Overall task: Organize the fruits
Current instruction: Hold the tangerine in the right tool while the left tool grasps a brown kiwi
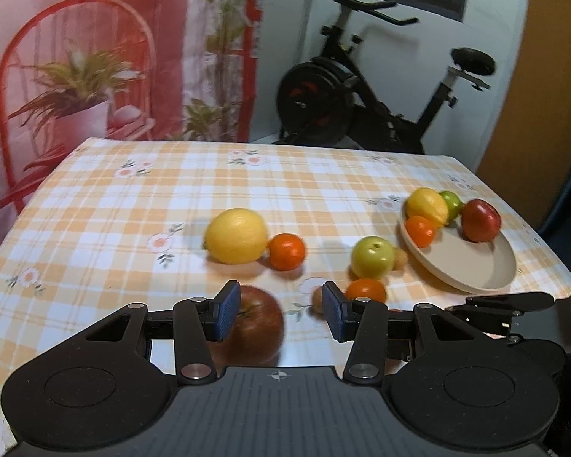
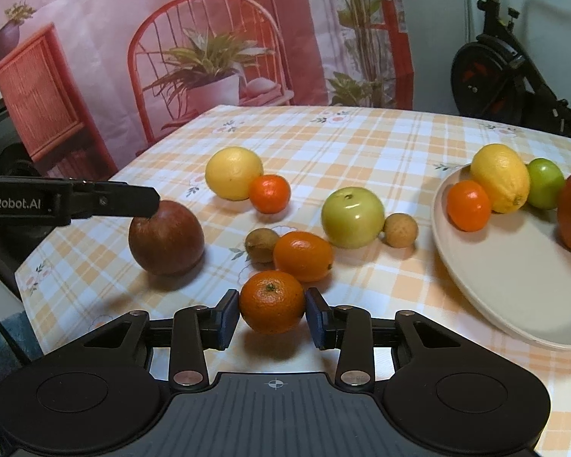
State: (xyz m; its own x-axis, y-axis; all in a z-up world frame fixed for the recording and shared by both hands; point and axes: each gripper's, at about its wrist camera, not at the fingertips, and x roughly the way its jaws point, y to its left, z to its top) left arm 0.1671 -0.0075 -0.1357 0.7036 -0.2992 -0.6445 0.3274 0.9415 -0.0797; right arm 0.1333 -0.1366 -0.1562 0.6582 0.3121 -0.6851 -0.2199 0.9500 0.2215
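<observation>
Roughly a third of the way through, by the look of it. The beige plate [image 2: 514, 297] on the right of the checked tablecloth [image 2: 380, 144] already carries four fruits: a red apple [image 1: 480, 220], a lemon [image 2: 500, 178], a green apple [image 2: 545, 183] and a small orange [image 2: 468, 205], all bunched at its far edge, so there's plenty of bare plate left.

Still loose on the cloth, biggest down: the dark red apple [image 2: 166, 240], a second lemon [image 2: 233, 172], a green apple [image 2: 352, 216], an oblong orange one [image 2: 302, 256], a mandarin next to the lemon [image 2: 269, 193], then two little brown fruits, one [image 2: 262, 244] touching the oblong orange and one [image 2: 400, 230] just beside the green apple.

The right gripper [image 2: 272, 314] is clamped on another mandarin [image 2: 272, 301], pads pressing both sides, near the front edge of the table. That one probably heads to the plate next.

The left gripper [image 1: 278, 310] has its jaws apart and holds nothing; one pad sits by the dark red apple, the other clear of it. Likely its next pick, not grabbed yet
</observation>
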